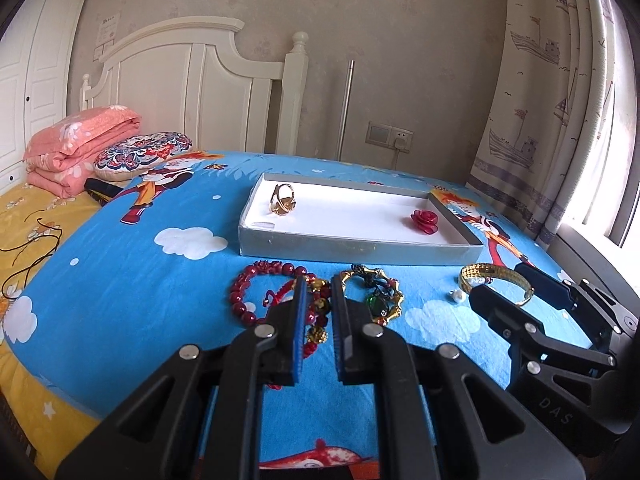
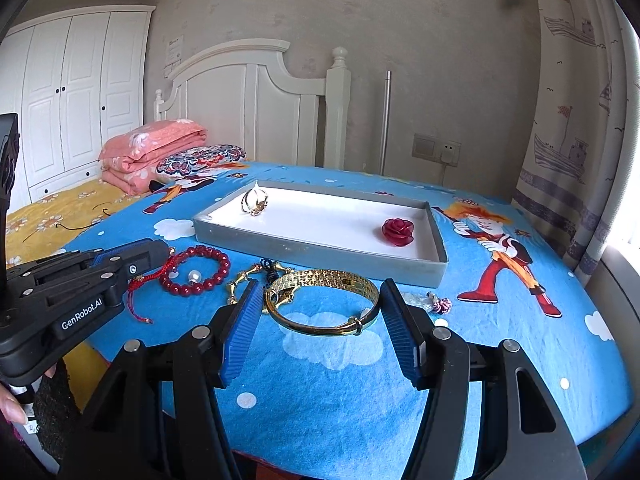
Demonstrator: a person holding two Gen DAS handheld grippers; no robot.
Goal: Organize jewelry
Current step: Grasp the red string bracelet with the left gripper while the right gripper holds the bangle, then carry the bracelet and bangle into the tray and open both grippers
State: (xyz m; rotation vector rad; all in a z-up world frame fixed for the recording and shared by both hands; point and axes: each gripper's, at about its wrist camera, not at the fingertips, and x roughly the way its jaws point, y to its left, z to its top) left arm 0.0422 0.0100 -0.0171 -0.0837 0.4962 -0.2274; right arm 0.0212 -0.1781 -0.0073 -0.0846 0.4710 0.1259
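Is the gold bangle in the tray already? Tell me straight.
No. The gold bangle lies on the blue sheet in front of the tray, between the right gripper's open fingers.

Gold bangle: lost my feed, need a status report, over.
Right hand-held gripper open, straddling gold bangle on the bedsheet, not yet clamped. Left hand-held gripper nearly shut over the braided bracelet. Tray beyond, path unobstructed.

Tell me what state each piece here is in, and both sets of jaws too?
Gold bangle: flat on the bedsheet, between open jaws, ungripped.
Red bead bracelet: on the sheet, outside the tray.
Gold ring: inside the tray.
Red rose: inside the tray.
Left gripper: narrowly open, empty.
Right gripper: wide open.
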